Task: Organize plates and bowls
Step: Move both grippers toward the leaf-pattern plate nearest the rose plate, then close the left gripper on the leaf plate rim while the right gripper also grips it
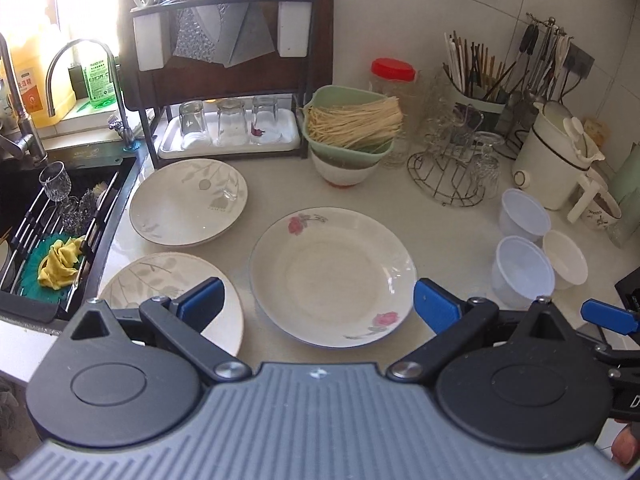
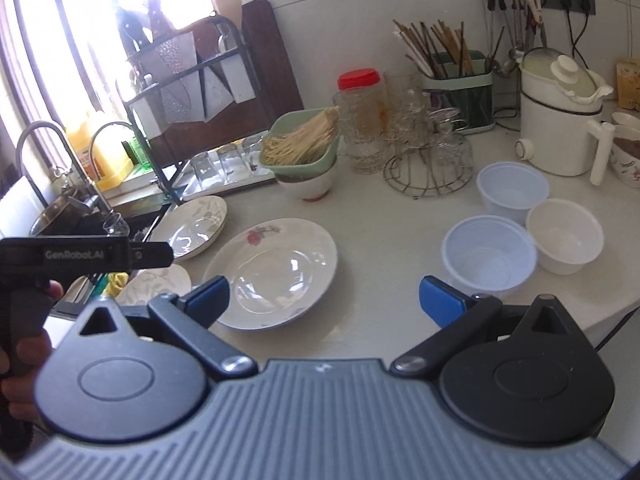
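I'm in a home kitchen: sink [image 1: 80, 184] with curved faucet [image 1: 80, 76], dish rack [image 1: 224, 60], chopstick holder [image 1: 476, 92], kettle [image 1: 548, 156], plates on the countertop [image 1: 440, 232].

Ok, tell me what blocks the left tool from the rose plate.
Nothing visible does. The left tool is open, and the rose plate lies right ahead on bare counter, apart from the other dishes.
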Tool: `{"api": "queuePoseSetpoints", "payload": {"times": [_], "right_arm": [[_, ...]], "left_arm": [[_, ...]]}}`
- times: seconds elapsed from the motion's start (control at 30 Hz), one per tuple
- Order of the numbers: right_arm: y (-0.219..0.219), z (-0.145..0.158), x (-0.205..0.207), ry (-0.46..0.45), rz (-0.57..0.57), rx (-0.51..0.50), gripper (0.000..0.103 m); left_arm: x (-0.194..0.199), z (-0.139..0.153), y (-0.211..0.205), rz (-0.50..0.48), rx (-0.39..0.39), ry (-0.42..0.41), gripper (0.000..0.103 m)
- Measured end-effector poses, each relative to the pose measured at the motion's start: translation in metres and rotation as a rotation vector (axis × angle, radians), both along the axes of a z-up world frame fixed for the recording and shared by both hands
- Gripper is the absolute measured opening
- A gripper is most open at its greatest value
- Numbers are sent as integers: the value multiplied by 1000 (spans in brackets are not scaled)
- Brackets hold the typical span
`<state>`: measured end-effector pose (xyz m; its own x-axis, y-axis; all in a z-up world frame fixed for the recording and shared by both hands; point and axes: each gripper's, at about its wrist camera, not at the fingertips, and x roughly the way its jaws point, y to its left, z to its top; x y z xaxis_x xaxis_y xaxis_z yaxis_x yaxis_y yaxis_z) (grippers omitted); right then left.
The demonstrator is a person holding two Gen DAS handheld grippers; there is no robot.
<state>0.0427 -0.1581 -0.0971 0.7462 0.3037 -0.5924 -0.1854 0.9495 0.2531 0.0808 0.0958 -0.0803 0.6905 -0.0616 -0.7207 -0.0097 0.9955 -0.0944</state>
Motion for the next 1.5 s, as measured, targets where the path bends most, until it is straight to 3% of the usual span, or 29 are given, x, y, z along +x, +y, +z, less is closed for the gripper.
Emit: {"api": "queuePoseSetpoints", "payload": {"times": [0.43, 0.67, 0.8, 0.9, 1.1, 1.4, 1.5], "right_arm": [[81, -19, 36, 46, 8, 37, 102], [122, -35, 54, 82, 29, 26, 96], [143, -41, 61, 91, 52, 14, 91], [158, -48, 65, 98, 62, -9, 78], [182, -59, 69, 128, 124, -18, 73], [201, -72, 78, 180, 185, -5, 73], [205, -76, 79, 193, 215, 14, 64]], "left_arm": [[49, -29, 84, -6, 32, 71, 102], [70, -50, 134, 26, -4, 129, 102], [77, -62, 159, 35, 11, 134, 102], [82, -75, 173, 27, 16, 148, 102], [89, -98, 191, 37, 61, 165, 101], [89, -117, 223, 39, -14, 181, 101], [85, -122, 232, 41, -42, 181, 101]]}}
